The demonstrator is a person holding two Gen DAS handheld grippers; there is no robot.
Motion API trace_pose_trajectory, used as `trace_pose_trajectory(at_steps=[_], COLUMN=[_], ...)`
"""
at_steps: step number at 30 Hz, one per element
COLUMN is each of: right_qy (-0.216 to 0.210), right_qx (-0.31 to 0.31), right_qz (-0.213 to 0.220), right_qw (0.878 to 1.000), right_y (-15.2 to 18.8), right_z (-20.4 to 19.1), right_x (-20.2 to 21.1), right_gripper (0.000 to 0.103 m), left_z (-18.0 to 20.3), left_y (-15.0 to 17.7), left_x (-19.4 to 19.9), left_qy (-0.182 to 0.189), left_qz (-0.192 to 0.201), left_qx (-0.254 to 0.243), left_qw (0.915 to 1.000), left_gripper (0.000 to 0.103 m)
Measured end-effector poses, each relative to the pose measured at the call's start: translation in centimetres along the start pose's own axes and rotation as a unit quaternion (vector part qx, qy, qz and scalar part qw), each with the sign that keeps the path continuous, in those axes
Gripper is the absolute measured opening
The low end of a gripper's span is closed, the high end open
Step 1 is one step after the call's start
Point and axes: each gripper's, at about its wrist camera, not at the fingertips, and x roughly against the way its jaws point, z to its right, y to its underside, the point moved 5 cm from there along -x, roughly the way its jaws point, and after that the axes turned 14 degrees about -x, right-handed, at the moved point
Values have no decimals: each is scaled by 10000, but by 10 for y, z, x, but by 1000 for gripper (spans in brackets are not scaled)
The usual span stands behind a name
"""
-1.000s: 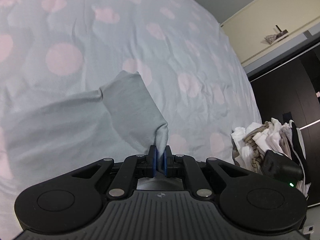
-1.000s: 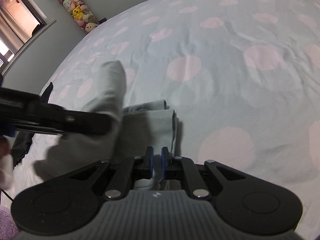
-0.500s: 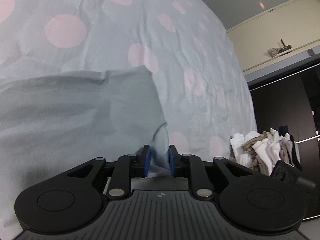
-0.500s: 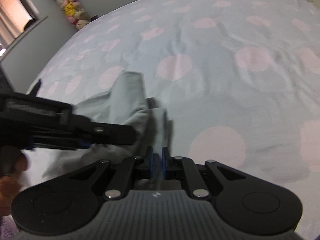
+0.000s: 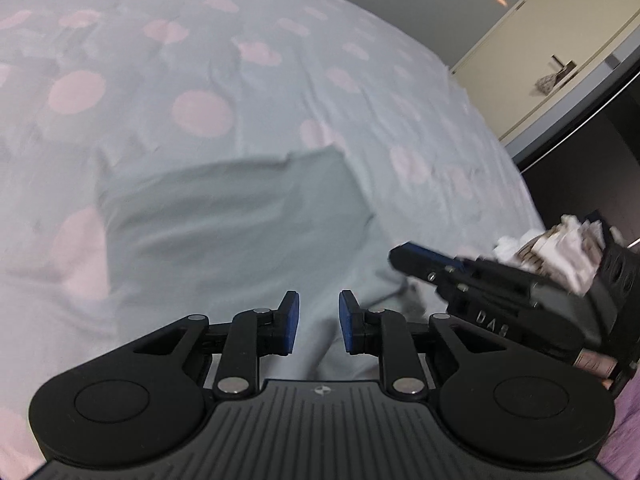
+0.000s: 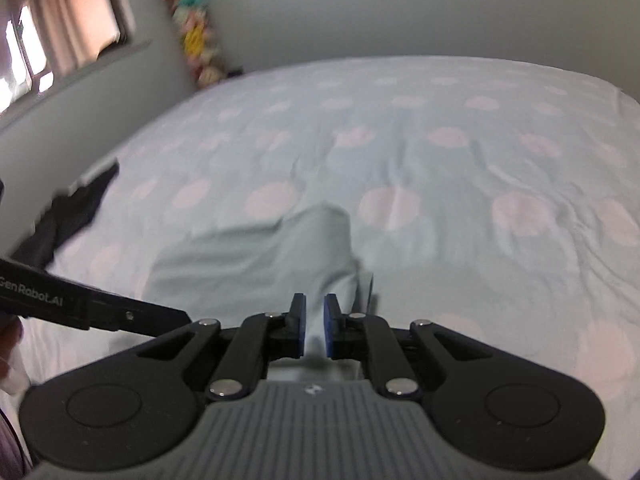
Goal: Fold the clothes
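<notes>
A pale grey-green garment [image 5: 240,224] lies folded flat on the dotted bedsheet [image 5: 200,60]; it also shows in the right wrist view [image 6: 260,264]. My left gripper [image 5: 319,322] is open and empty just above the garment's near edge. My right gripper [image 6: 315,326] is open a little and empty, also over the near edge of the garment. The right gripper shows from the side in the left wrist view [image 5: 480,280]. The left gripper shows at the left of the right wrist view [image 6: 92,304].
A pile of white and beige clothes [image 5: 560,248] sits at the bed's right edge. A dark garment [image 6: 68,216] lies at the bed's left side. A cream cabinet [image 5: 560,52] and a window [image 6: 48,40] stand beyond the bed.
Both grippers have let go of the garment and opened. The garment has dropped flat onto the bed. Both grippers have pulled back toward the near edge.
</notes>
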Motion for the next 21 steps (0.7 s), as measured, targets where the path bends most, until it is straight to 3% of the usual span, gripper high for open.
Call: trace_pose_trajectory(at_steps=[6, 8, 13, 18, 21], right_qy=[237, 268, 198, -16, -206], right_qx=[-459, -298, 1200, 2755, 3318], right_qz=[-640, -743, -973, -1137, -1286], right_qw=[9966, 9964, 9878, 9545, 9343], right_y=[-5, -3, -3, 2, 9], right_z=[28, 32, 20, 6, -2], right_x=[2, 5, 14, 19, 17], right_gripper=[19, 19, 18, 18, 18], left_z=[-3, -4, -1, -2, -6], left_y=[24, 28, 22, 12, 8], left_x=[-5, -6, -3, -10, -15], left_qy=[-365, -356, -263, -258, -264], left_qz=[-387, -419, -336, -371, -394], left_qx=[-346, -397, -527, -627, -583], left_qw=[9980, 9977, 9977, 9970, 9972], left_gripper=[19, 19, 19, 19, 19])
